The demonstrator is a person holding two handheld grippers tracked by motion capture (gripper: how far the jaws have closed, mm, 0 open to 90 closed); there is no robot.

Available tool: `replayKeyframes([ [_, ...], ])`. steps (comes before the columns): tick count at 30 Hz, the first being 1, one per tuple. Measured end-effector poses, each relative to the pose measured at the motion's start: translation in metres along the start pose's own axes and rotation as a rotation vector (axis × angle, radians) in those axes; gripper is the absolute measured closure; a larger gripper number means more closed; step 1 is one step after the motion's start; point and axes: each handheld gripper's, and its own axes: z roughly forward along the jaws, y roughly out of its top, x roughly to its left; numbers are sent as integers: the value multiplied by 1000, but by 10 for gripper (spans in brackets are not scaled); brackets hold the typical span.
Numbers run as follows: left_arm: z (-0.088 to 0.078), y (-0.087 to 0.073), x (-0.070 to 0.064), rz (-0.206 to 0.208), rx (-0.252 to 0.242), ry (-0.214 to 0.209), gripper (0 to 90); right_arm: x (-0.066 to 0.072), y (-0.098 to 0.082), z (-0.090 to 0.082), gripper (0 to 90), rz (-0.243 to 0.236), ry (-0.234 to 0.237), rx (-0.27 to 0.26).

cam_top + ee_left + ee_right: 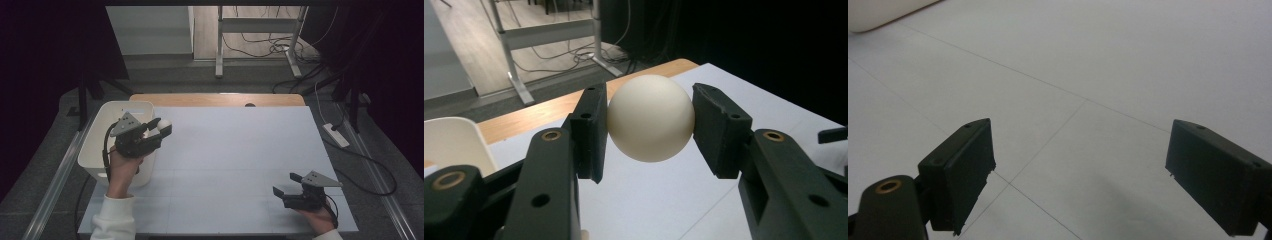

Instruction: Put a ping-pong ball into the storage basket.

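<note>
Clearly my left gripper [651,120] pinches the white ball [651,118] across its middle: light, smooth, liable to squirt out. My right gripper [1080,175] jaws gape wide, holding nothing.

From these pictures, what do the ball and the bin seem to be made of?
Ball: probably hard plastic, like a table-tennis ball; cream-white, matt, smooth, no visible seam, and it keeps its round shape in the left gripper.
Bin: probably moulded plastic; white, thin walls, rounded corners, a slight sheen.
</note>
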Motion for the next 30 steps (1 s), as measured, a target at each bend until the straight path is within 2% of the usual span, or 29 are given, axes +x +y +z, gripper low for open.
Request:
replayKeyframes([
  [9,-4,1,15,-28,10,38,513,0,1,1,124,6,-2,-2],
  [20,-4,3,26,-44,27,60,513,0,1,0,124,6,-3,-7],
  [30,-5,5,38,-57,47,100,513,0,1,0,124,6,-4,-5],
])
